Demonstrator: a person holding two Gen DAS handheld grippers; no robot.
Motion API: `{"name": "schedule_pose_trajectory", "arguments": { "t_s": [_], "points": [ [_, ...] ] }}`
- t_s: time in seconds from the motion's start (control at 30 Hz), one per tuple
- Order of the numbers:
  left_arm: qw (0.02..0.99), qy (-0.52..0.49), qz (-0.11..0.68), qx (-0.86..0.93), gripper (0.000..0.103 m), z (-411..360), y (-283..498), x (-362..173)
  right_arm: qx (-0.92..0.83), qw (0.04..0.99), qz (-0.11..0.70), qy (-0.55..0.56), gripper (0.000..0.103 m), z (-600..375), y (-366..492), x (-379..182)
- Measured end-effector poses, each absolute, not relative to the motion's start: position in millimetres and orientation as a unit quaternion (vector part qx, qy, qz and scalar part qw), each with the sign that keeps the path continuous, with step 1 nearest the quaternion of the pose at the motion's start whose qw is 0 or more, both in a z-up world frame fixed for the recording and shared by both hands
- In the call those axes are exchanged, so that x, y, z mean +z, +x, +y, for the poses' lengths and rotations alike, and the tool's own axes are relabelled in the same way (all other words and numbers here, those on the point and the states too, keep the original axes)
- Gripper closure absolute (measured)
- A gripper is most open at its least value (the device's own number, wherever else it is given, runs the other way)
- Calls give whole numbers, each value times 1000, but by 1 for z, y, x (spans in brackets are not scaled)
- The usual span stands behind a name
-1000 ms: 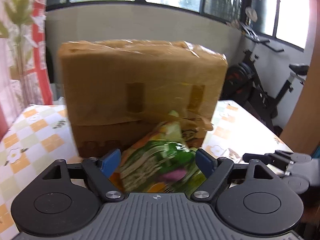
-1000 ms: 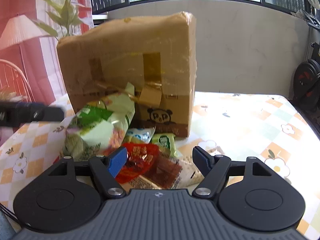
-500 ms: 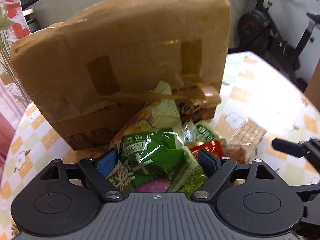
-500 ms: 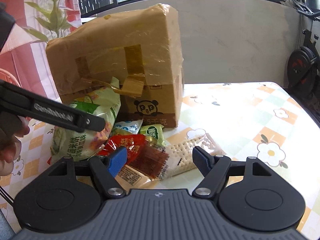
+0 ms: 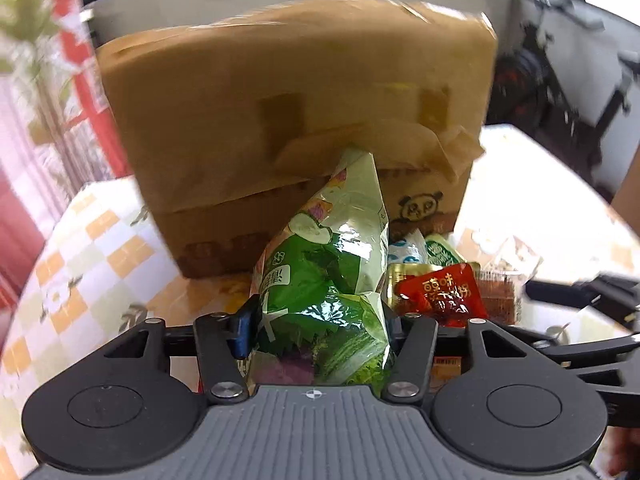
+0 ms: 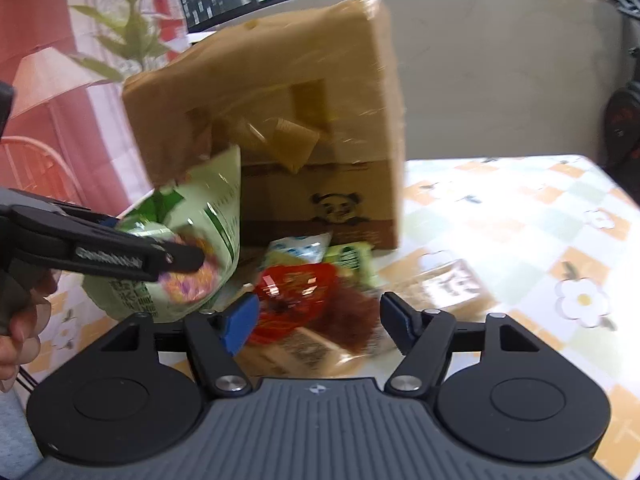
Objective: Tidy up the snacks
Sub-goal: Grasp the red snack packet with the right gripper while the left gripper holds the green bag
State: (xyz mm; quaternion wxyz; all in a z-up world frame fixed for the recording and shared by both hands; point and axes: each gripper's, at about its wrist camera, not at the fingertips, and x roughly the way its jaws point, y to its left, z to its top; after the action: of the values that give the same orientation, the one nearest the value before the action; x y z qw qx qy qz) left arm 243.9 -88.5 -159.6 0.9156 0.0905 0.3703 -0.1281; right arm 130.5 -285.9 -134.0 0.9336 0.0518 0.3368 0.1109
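The green snack bag sits directly between the two fingers of the left gripper, with its lower part down in the throat of the claw and its upper part rising in front of the cardboard box; the blue pads press on both sides of the bag, so the left claw is pinching it, closed only as far as the bag allows. In the right wrist view the same bag is seen from the side, held off the tablecloth by the black finger of the left gripper, and the person's hand shows at the left edge.

The right gripper is spread wide and holds nothing; between its fingers, but lower on the table, lies the red packet, and the pictures do not show if the pads touch it. Beside the red packet are a small green packet, a blue and white packet and a clear cracker pack, all lying near the foot of the box; this part of the view is blurred.

The long axis of the green bag runs almost upright in the left wrist view, slightly leaning to the right; its crimped top corner points up toward the loose tape on the box, and its printed face is turned to the camera. The box stands on the table behind all the snacks, with a panda drawing low on its front.
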Motion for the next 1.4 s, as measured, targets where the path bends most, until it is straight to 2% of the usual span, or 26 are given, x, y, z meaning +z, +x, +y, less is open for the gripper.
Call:
{"name": "schedule_pose_trajectory", "arguments": {
  "t_s": [0.27, 0.7, 0.77, 0.83, 0.87, 0.9, 1.13, 1.4],
  "points": [
    [933, -20, 336, -129, 46, -39, 216, -161, 100, 919, 378, 55, 33, -273, 163, -147],
    [944, -2, 301, -137, 46, -35, 191, -157, 61, 916, 397, 18, 30, -237, 184, -161],
    [944, -6, 301, -136, 46, -32, 189, -156, 60, 918, 391, 19, 38, -238, 182, -161],
    [944, -14, 301, -134, 46, -28, 188, -156, 61, 922, 381, 18, 52, -238, 177, -158],
    [944, -18, 301, -133, 46, -26, 188, -156, 61, 924, 377, 20, 54, -240, 175, -156],
    [944, -22, 301, -130, 46, -24, 188, -156, 63, 925, 373, 25, 80, -242, 172, -155],
    [943, -22, 304, -134, 46, -25, 184, -155, 89, 935, 342, 28, 97, -236, 152, -140],
    [938, -4, 320, -130, 46, -24, 176, -153, 100, 943, 317, 29, 98, -233, 135, -116]
  ]
}}
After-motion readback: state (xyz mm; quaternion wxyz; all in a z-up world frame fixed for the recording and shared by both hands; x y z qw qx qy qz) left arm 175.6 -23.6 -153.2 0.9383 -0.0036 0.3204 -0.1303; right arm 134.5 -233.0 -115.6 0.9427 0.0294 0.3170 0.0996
